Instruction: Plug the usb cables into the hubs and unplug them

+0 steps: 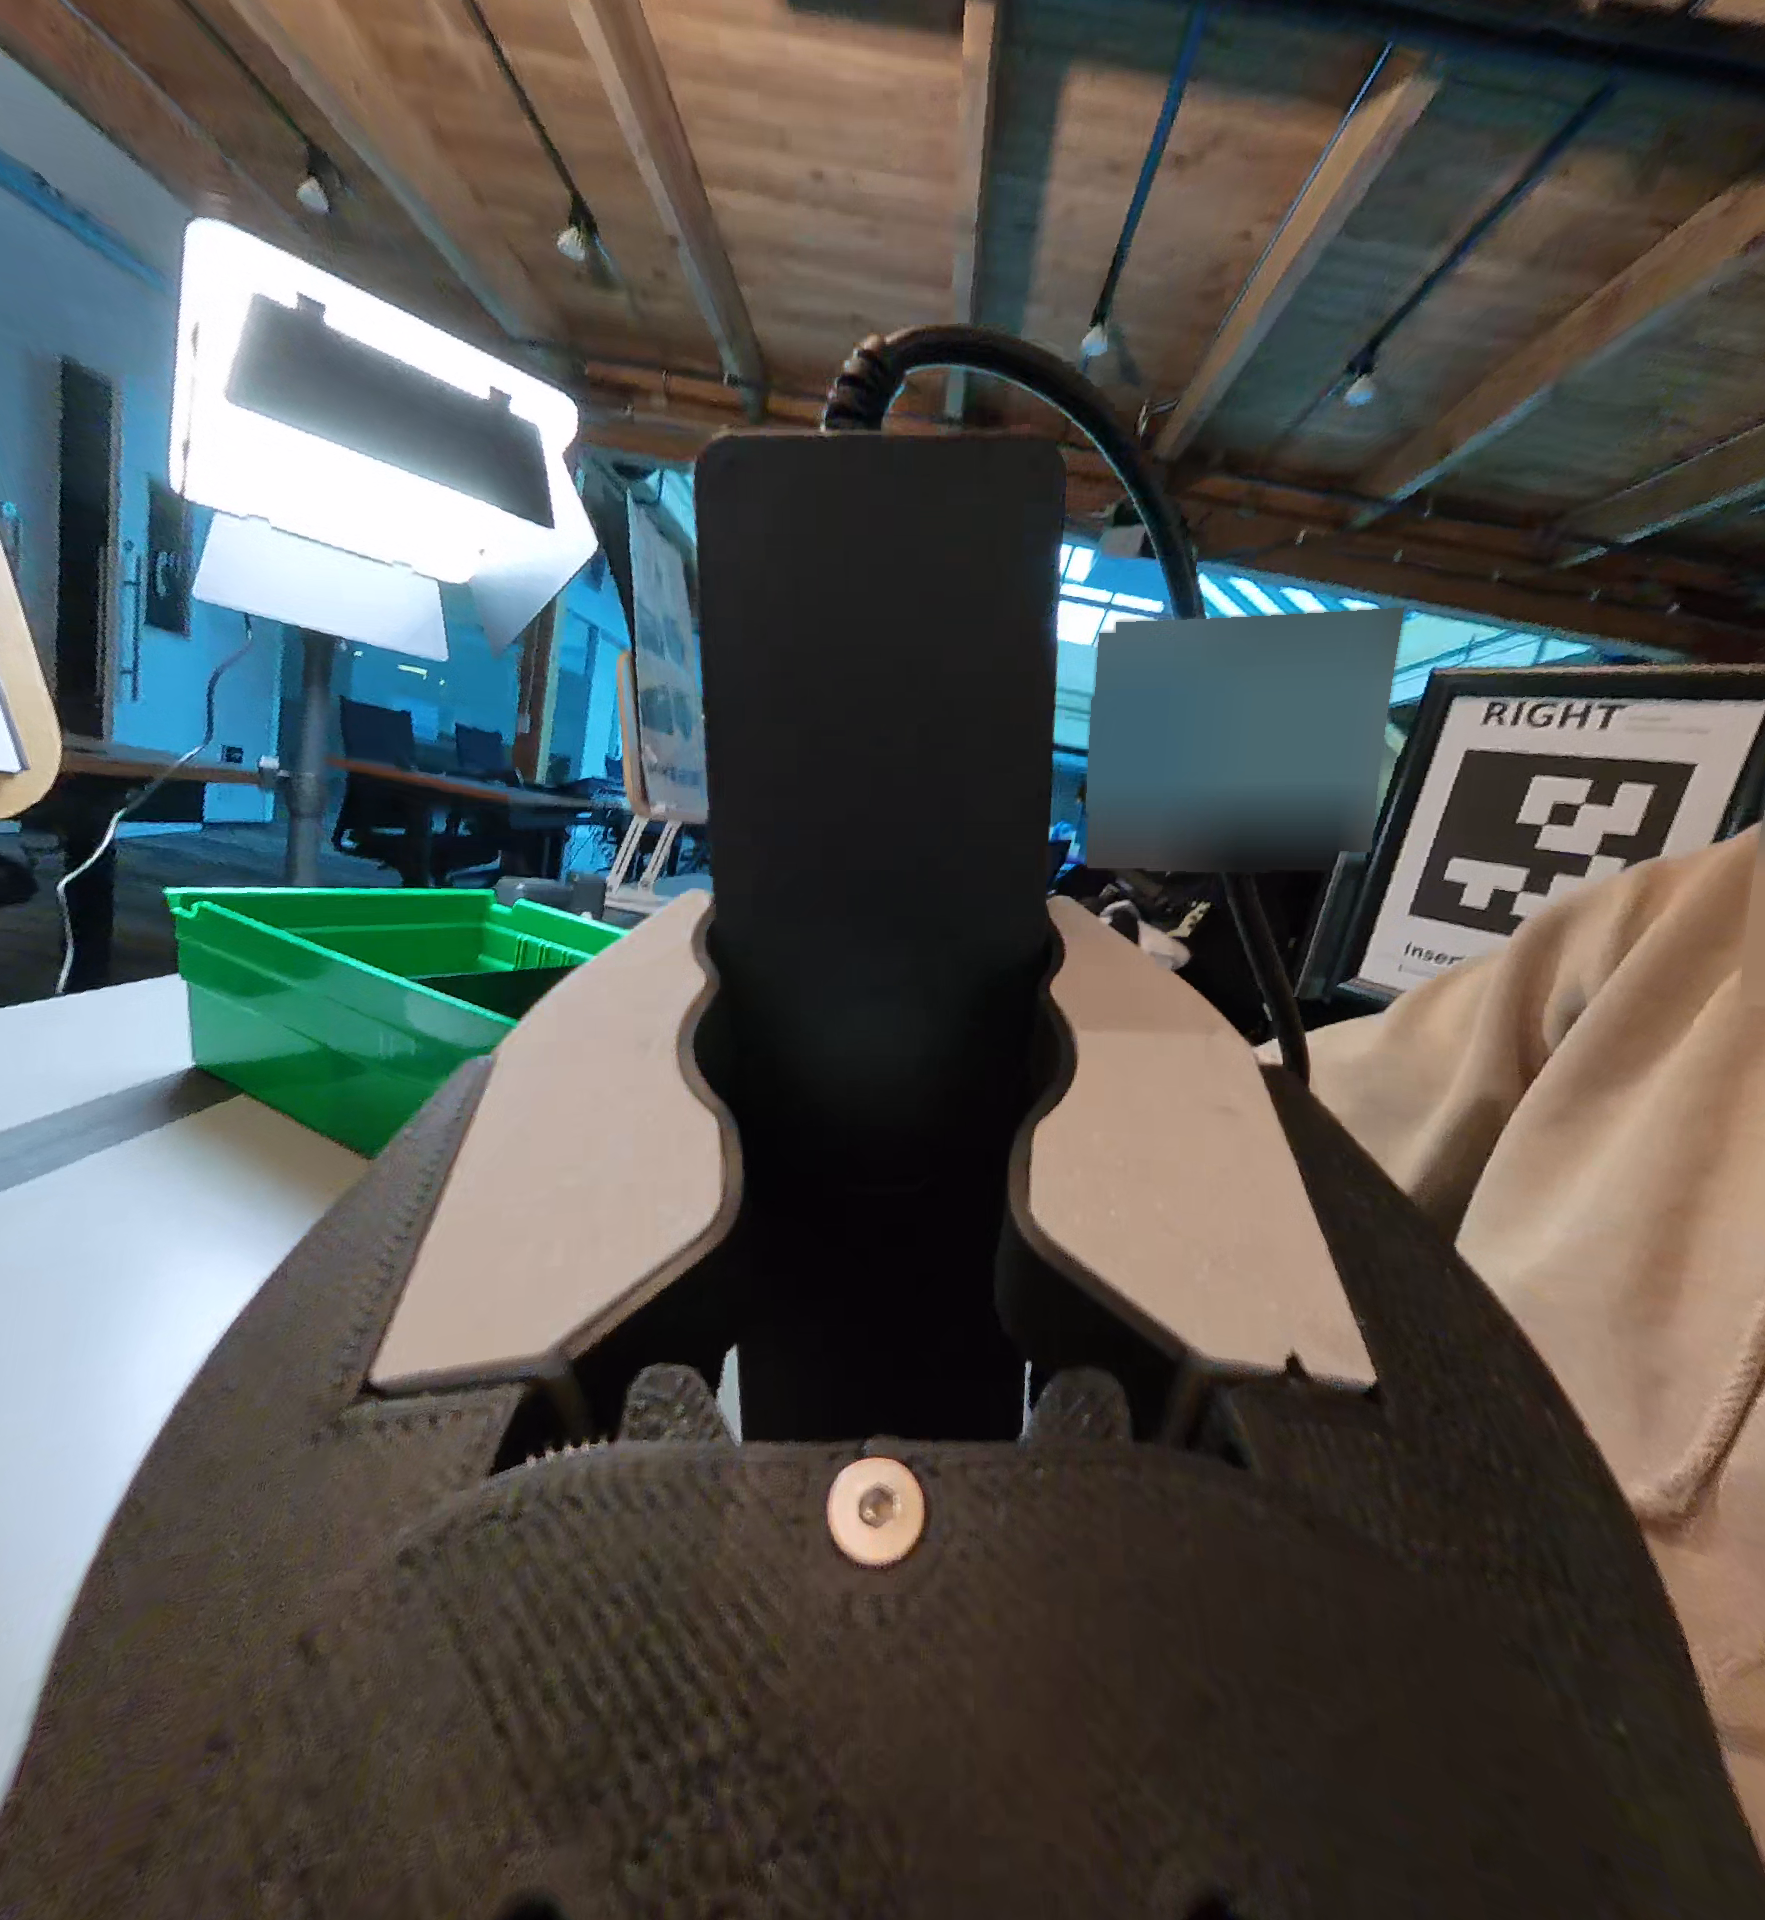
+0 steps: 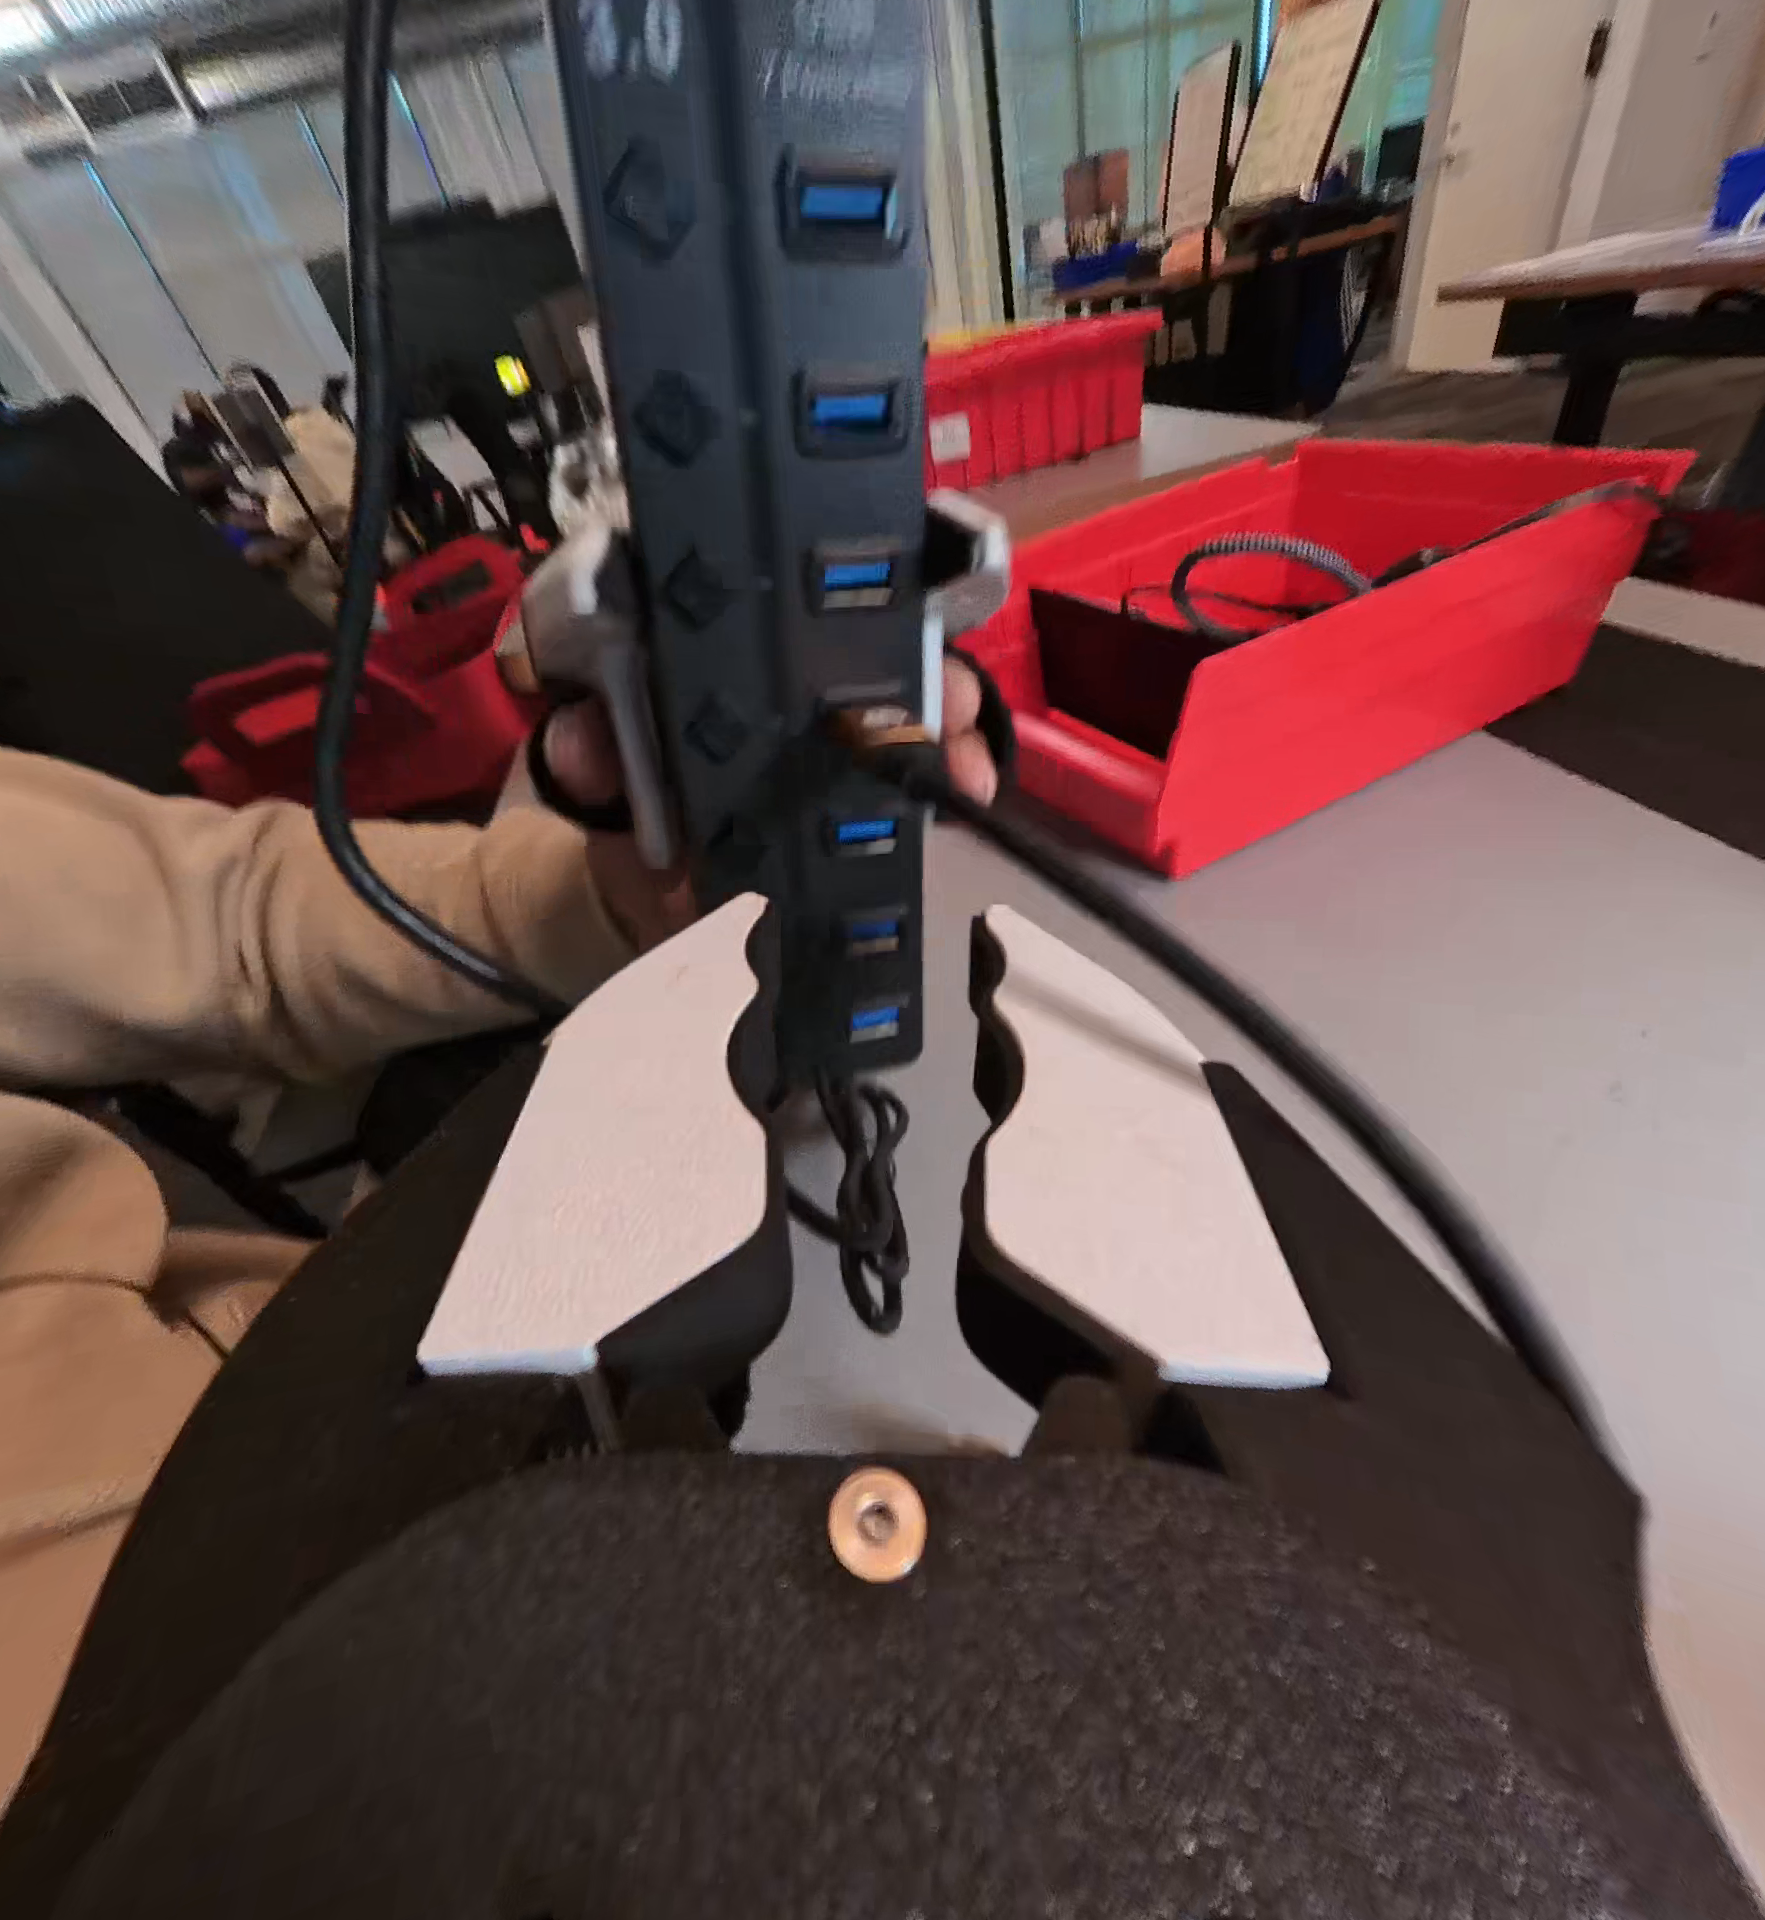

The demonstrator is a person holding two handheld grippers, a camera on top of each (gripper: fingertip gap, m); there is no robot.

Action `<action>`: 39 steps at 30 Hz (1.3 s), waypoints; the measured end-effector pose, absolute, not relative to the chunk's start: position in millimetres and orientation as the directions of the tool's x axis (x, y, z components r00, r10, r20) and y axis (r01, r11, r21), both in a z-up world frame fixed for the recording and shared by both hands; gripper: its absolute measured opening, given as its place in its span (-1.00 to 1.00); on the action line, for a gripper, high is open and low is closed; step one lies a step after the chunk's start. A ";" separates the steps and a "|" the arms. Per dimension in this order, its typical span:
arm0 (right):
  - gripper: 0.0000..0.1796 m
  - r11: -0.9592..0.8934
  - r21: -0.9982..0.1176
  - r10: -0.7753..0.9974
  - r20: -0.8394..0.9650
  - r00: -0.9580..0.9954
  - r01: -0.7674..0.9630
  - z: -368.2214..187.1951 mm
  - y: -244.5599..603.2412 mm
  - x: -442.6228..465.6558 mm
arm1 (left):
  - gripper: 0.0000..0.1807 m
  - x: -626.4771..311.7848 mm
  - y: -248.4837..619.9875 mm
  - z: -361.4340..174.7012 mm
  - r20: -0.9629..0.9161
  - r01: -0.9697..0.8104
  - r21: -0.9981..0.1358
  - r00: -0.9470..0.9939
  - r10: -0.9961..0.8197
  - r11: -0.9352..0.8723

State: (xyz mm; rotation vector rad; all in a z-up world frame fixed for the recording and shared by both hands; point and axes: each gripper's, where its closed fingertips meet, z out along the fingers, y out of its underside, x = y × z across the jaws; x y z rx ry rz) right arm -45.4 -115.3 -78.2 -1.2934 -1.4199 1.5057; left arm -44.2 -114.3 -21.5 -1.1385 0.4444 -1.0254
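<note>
My left gripper [image 1: 878,914] is shut on a long black USB hub [image 1: 878,675] and holds it upright, its plain back towards this camera. The hub's own cable [image 1: 1148,499] curves off its top to the right. In the right wrist view the hub [image 2: 753,436] shows its row of blue ports, with the left gripper [image 2: 774,603] clamped around its middle. A black USB cable [image 2: 1221,987] is plugged into a middle port [image 2: 873,727] and trails down to the right. My right gripper [image 2: 867,925] is open and empty, with the hub's lower end just beyond its fingertips.
A red bin [image 2: 1377,665] holding cables stands on the grey table [image 2: 1480,1039] to the right. A coiled black cable [image 2: 867,1195] lies on the table below the hub. A green bin [image 1: 338,997] sits at the left. A beige sleeve [image 2: 182,914] and a marker sign [image 1: 1553,831] are close by.
</note>
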 end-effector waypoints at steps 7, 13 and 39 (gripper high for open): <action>-0.79 -0.206 -0.978 0.907 -0.203 -0.368 0.031 -50.4 -116.8 -43.3 | -0.39 -31.8 -120.4 -20.5 0.185 0.469 -0.881 0.454 -0.871 0.057; -0.83 -0.181 -0.983 0.901 -0.173 -0.399 0.019 -52.4 -116.3 -37.8 | -0.39 -24.5 -120.5 -29.2 0.174 0.427 -0.904 0.448 -0.877 0.039; -0.83 -0.085 -0.995 0.899 -0.052 -0.436 -0.056 -51.2 -113.4 -29.3 | -0.35 -12.2 -116.6 -53.0 -0.011 0.061 -0.997 0.572 -0.820 0.056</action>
